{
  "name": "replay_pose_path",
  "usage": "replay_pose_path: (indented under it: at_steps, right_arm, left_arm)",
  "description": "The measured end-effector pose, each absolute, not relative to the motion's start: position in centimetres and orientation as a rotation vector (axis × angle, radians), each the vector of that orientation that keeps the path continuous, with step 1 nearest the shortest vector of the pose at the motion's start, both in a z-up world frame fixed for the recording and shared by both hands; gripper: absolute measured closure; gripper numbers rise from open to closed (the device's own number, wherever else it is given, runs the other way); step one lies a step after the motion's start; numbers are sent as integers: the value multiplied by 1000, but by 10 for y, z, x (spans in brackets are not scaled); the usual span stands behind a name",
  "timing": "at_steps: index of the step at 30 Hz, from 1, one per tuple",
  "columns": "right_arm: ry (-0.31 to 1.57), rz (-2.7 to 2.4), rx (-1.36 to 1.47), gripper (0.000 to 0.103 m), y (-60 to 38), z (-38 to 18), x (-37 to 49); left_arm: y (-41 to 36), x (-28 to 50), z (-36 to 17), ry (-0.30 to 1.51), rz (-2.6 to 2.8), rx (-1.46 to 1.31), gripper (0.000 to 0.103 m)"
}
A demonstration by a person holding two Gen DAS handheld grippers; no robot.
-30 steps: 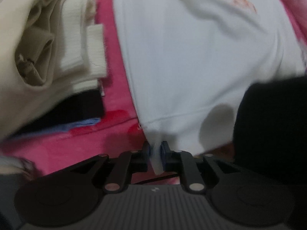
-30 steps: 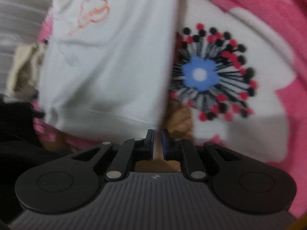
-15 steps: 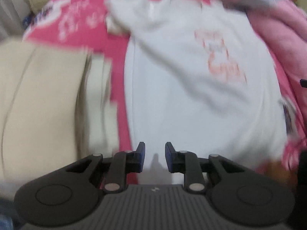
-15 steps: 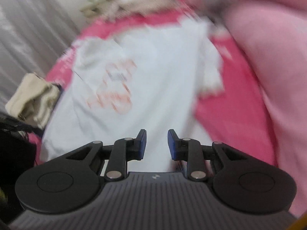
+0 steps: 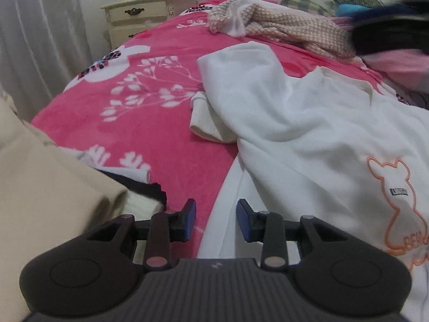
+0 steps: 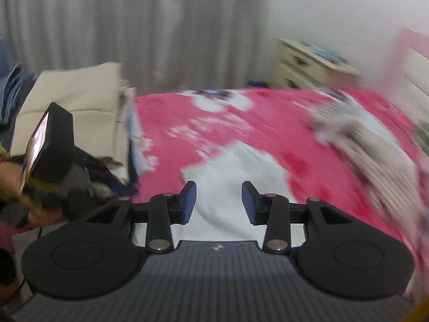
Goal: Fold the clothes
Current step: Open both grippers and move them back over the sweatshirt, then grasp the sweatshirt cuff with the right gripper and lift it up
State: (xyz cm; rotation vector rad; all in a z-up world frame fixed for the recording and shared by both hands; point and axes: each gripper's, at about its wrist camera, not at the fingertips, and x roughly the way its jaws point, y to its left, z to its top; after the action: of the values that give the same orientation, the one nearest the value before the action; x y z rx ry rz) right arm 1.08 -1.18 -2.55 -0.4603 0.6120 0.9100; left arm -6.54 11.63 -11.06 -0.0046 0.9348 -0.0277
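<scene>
Left wrist view is showing the left gripper (image 5: 215, 218) hanging over a bed spread with a bright pink fleece blanket (image 5: 161, 123) printed with white branches. Its blue-padded jaws are standing apart with nothing between them, and they have just been opening. A white long-sleeved sweatshirt with an orange bear outline (image 5: 321, 145) is lying flat on the blanket, filling the side to the right of the gripper; its straight edge is running just under the right-hand jaw, and one sleeve with a ribbed cream cuff (image 5: 203, 118) is lying folded beside its body, further up the bed from the gripper. A stack of folded beige and cream garments (image 5: 48, 187) is sitting to the left of the gripper, with dark cloth showing under it. Beyond the sweatshirt, a crumpled beige checked garment (image 5: 281, 26) is lying near the head of the bed, and a cream bedside cabinet with dark drawer handles (image 5: 144, 16) is standing beside grey curtains (image 5: 40, 40).

Right wrist view is heavily blurred. The right gripper (image 6: 218, 201) is hanging above the white sweatshirt (image 6: 228, 182), its jaws likewise apart and empty after just opening. The left gripper's black body (image 6: 53, 145), held in a hand (image 6: 16, 185), is showing to the left of it, in front of the beige stack (image 6: 77, 112).
</scene>
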Motion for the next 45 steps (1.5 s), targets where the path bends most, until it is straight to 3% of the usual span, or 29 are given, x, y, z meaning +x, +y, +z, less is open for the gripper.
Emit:
replay_pose_path:
  at_steps: [7,11,14,15,16,18,20,27,35,45]
  right_arm:
    - [677,1003,-591,67,95,-93,44]
    - [799,929,-741,66,121,-137,68]
    - [851,924,-675,66,116,-143,85]
    - [877,921,-630,72,113,-140,91]
    - [902,919,-585,89,109,-137,96]
    - [950,893,-461,96,98,-131,111]
    - [979,881,-257,97,76,-116,129]
    - [764,913,390,97,-50,-29,148]
    - [549,779,658,97,-208,28,93]
    - [376,653,870,97,-317,25,15]
  left_arm:
    - [118,-67,-129,907,-71,-9,65]
    - [117,-71,-132,883,-87,-1,64]
    - [118,-74,-132,871,-105,7,64]
    - [118,-75,-132,869,-111,3,64]
    - [119,-75,-132,868,-114,-1,64]
    - [120,-74,-132,870,-117,-7,64]
    - [120,-74,-132,871,-118,-10,64]
    - [117,-72,-132,882,-109,-5,64]
    - [116,-70,-129,901,-98,-3,63]
    - [110,-74,-120,908,-107,104,61]
